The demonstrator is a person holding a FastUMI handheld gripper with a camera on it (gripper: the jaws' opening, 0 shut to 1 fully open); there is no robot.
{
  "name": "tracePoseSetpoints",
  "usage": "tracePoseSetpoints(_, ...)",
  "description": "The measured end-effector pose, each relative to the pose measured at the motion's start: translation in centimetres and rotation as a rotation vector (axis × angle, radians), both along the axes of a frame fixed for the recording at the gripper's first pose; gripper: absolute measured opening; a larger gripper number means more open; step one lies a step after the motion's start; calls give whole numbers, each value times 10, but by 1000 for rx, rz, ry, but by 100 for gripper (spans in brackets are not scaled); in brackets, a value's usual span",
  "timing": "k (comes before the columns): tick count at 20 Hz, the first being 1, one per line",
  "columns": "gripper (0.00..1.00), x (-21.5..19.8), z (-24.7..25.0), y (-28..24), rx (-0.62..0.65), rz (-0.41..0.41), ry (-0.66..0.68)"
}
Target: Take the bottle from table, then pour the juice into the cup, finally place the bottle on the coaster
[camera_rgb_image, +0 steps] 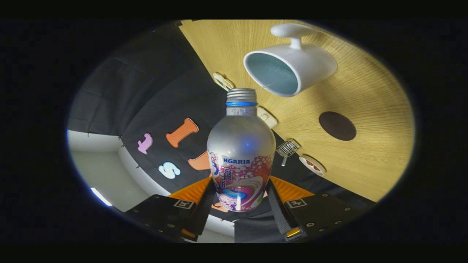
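The gripper (241, 199) clamps the smooth, probably slippery metal bottle (241, 153) low on its labelled body between both fingers, its open mouth tilted toward the cup (292, 62).

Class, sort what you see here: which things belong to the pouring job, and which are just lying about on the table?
Belong to the job:
- bottle, clamped between the gripper fingers, tilted toward the cup
- cup, white, just beyond the bottle's mouth
- coaster, dark, round, beside the cup

Just lying about:
- small wire basket
- small dish next to it
- two small pale items along the table edge
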State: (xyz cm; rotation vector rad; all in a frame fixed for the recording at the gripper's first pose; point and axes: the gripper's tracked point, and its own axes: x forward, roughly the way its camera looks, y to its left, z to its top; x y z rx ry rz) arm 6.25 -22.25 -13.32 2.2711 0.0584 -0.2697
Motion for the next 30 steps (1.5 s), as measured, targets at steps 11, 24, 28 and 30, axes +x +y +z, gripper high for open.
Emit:
tracePoseSetpoints(11,76,6,6,0,85,-29,-11)
tracePoseSetpoints(24,76,2,-14,13,18,20,46)
tracePoseSetpoints(28,75,4,-24,24,-164,63,61)
tracePoseSetpoints(30,75,8,-33,35,-323,119,67)
